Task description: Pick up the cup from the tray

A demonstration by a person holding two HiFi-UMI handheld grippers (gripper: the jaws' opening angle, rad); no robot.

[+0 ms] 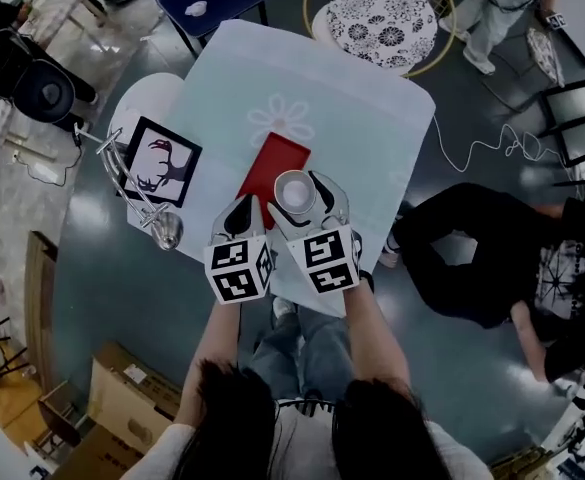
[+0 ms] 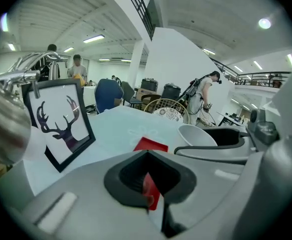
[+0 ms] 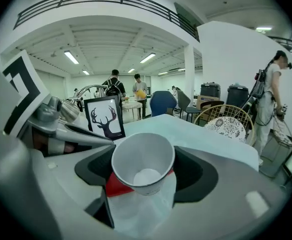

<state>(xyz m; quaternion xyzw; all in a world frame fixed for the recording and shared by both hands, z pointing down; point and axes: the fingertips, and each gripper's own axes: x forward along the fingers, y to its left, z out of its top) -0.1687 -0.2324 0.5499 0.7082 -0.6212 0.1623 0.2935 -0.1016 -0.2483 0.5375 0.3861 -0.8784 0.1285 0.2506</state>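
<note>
We find the right claw (image 1: 299,200) closed on the white paper cup (image 3: 143,159). Its jaws stand wide apart, one dark pad against each side of the cup wall, and the cup sits upright with its mouth open and nothing inside. The cup is over the near end of the red tray (image 1: 272,163), which lies at the middle of the pale table (image 1: 362,108). The left claw (image 1: 240,213) is just to the left of the right one. Its jaws are drawn together and hold nothing; only a sliver of the tray shows past them. We note a framed deer picture (image 1: 160,160) on the left side of the table, well apart from the tray, and a shiny metal object (image 1: 162,228) near it at the table's edge.
</note>
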